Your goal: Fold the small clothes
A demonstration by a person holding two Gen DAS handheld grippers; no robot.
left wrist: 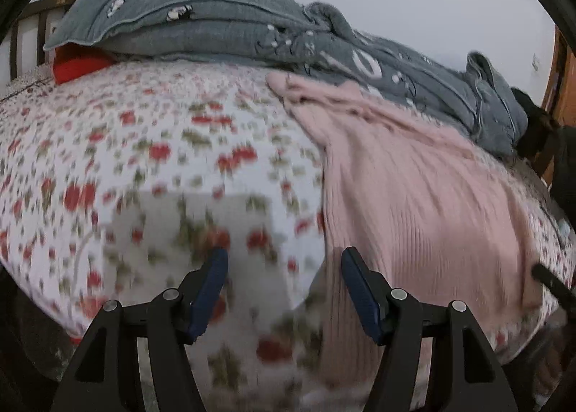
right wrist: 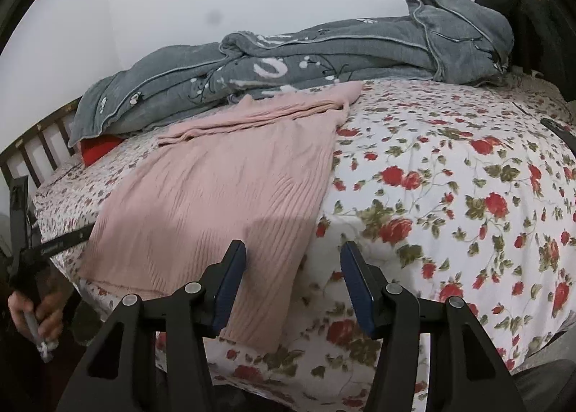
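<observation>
left gripper (left wrist: pixel 284 255): fingers (left wrist: pixel 212 289) parted about halfway, nothing between them, hovering over the bed's near edge just left of the pink top

right gripper (right wrist: pixel 292 250): fingers (right wrist: pixel 230 286) also roughly half open, gripping nothing; the left finger hangs over the top's near corner, can't tell if it touches

pink ribbed top (right wrist: pixel 216 192): spread flat on the bed, lower hem at the near edge, far end bunched up against the grey blanket

bed (right wrist: pixel 450 196): white sheet with red roses, wooden slat headboard (right wrist: pixel 39 145) on the left

grey blanket (right wrist: pixel 288 59): heaped along the far side by the white wall, red pillow (right wrist: pixel 99 149) peeking out under it

hand (right wrist: pixel 36 314): seen lower left in the right view, gripping the other tool's handle
</observation>
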